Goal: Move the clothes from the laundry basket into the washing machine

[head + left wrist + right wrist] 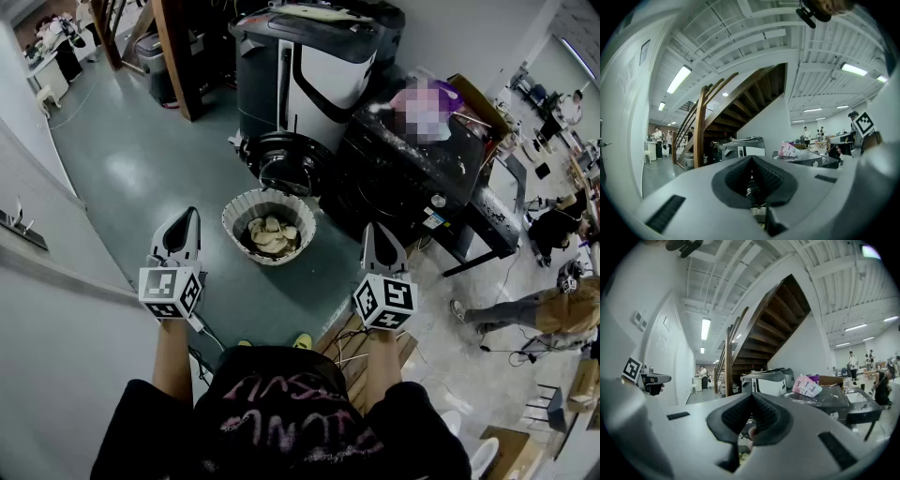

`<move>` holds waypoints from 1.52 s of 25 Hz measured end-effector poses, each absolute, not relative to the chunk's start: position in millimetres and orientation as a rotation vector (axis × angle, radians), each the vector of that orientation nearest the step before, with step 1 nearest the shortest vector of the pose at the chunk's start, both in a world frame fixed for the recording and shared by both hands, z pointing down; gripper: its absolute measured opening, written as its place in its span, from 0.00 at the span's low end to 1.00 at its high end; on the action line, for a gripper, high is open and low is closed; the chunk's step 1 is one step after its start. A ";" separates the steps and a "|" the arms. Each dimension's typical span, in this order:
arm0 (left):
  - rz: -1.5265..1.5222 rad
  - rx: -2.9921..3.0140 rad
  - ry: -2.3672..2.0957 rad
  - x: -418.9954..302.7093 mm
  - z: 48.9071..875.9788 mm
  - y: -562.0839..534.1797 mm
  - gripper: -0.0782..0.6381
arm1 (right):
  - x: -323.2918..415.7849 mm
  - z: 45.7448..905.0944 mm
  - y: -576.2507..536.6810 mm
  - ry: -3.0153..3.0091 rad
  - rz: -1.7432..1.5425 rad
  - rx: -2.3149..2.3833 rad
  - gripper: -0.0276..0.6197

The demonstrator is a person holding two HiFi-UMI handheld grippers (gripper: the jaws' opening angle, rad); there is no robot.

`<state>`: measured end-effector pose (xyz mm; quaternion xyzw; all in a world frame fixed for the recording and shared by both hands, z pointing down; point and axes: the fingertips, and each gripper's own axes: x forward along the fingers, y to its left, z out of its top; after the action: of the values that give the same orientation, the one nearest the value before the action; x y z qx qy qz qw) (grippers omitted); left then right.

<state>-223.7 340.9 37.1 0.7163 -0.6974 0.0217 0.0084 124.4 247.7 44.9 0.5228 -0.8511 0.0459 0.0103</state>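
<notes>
I have both grippers held out level in front of me, one at either side of the lower middle of the head view. The left gripper has its jaws pressed together with nothing between them; its own view shows the ribbed pads meeting in a closed wedge. The right gripper is the same, jaws fully together and empty, the pads closed on each other in its view.

The laundry basket, pale with a scalloped rim, stands on the grey-green floor at the centre of the head view, between the two gripper tips and a little above them in the frame, apart from both. The clothes, a cream-coloured heap, lie inside it.

The washing machine, a black box, sits right of centre in the upper half of the frame, near the basket. A round dark ring stands just left of it, directly above the basket in frame; I can't tell whether it is that machine's door. Behind it, at top centre, is a white-and-black appliance. A pink package lies on the black machine's top.

A wooden staircase rises at the left of the left gripper view.
</notes>
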 end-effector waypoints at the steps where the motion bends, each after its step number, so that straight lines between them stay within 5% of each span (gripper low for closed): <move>1: 0.063 2.239 -2.176 -223.0 36.8 341.8 0.12 | 124.7 46.1 248.1 -2.652 0.147 1.631 0.05; 20: 0.094 2.264 -2.189 -216.1 26.2 343.5 0.12 | 131.6 35.9 253.2 -2.671 0.160 1.681 0.05; 25: 0.054 2.233 -2.186 -219.6 32.5 346.2 0.14 | 124.1 40.3 255.1 -2.702 0.214 1.610 0.22; 33: 0.064 2.272 -2.155 -212.5 26.5 341.6 0.39 | 119.3 43.1 250.5 -2.700 0.207 1.583 0.48; 38: 0.068 2.280 -2.133 -209.6 28.4 341.2 0.44 | 119.5 47.7 251.0 -2.694 0.222 1.579 0.53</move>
<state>-209.6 341.2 28.4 0.7301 -0.6830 0.0217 0.0093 119.5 251.0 47.7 0.5044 -0.8606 0.0708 0.0055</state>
